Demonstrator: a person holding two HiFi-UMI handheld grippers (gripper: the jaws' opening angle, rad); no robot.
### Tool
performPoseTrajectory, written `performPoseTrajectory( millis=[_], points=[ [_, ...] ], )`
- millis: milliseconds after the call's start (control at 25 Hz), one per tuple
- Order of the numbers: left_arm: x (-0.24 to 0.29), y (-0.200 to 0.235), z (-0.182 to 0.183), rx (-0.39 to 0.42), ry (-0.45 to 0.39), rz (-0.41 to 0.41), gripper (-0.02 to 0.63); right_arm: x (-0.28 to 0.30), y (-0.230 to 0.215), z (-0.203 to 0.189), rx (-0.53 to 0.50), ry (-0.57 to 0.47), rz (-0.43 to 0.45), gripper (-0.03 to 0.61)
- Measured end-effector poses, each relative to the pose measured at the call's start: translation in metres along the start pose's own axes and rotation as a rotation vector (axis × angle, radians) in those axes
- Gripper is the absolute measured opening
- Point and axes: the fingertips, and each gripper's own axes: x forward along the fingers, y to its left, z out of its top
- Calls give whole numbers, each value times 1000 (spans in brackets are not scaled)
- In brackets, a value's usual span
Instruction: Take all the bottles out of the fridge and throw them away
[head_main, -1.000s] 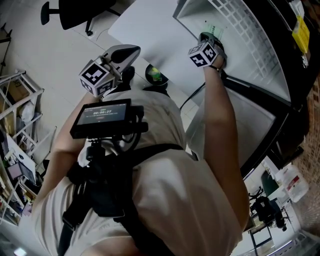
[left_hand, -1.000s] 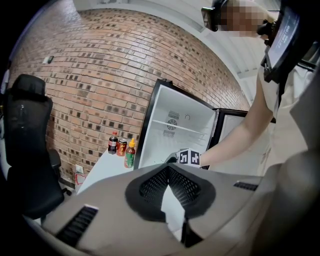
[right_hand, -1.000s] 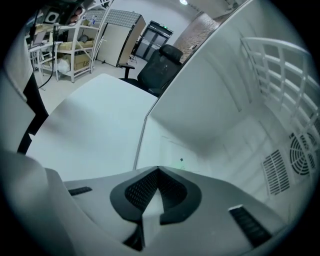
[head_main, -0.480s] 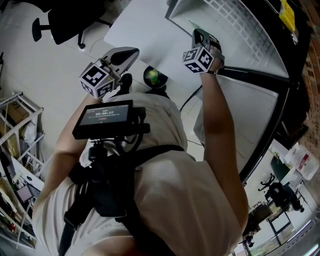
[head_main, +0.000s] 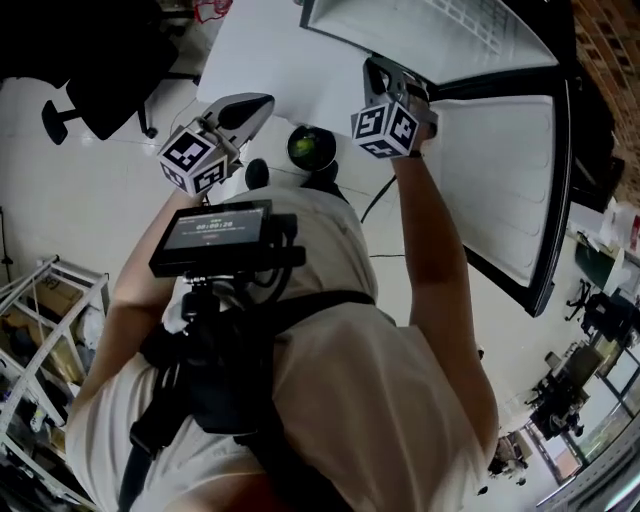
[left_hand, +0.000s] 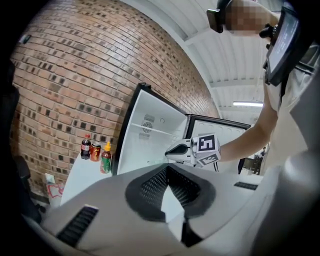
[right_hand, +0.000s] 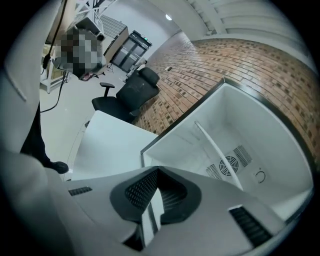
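Observation:
In the left gripper view, three drinks stand on the white table (left_hand: 82, 182) beside the fridge: a dark cola bottle (left_hand: 86, 146), a red can (left_hand: 95, 151) and a green bottle (left_hand: 106, 159) with a yellow cap. The open fridge (left_hand: 150, 132) looks bare inside, and no bottle shows in it. My right gripper (head_main: 377, 72) hangs in front of the fridge opening, shut with nothing in it (right_hand: 154, 202). It also shows across from the left gripper (left_hand: 172, 149). My left gripper (head_main: 258, 102) is held over the table's edge, shut and empty (left_hand: 172, 200).
A round black bin (head_main: 311, 148) with something green inside stands on the floor between both grippers. The fridge door (head_main: 505, 190) is swung wide to the right. A black office chair (right_hand: 134, 90) stands past the table, and metal racks (head_main: 35, 300) stand at the left.
The right gripper has drawn back a little from the fridge's wire shelf toward the table edge. The head view has swung round. The left gripper has kept its place.

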Motion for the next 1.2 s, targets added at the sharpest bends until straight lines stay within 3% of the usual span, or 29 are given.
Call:
performPoseTrajectory(
  millis=[400, 640, 960, 1200],
  points=[
    [-8, -30, -17, 35, 49, -181, 11, -87, 54, 12, 182, 57, -74, 2],
    [0, -42, -24, 57, 80, -245, 11, -105, 91, 13, 242, 75, -40, 2],
    [-4, -44, -34, 60, 100, -214, 12, -115, 130, 21, 283, 46, 42, 2],
    [2, -46, -41, 55, 131, -148, 11, -110, 162, 10, 292, 19, 135, 2]
  ],
)
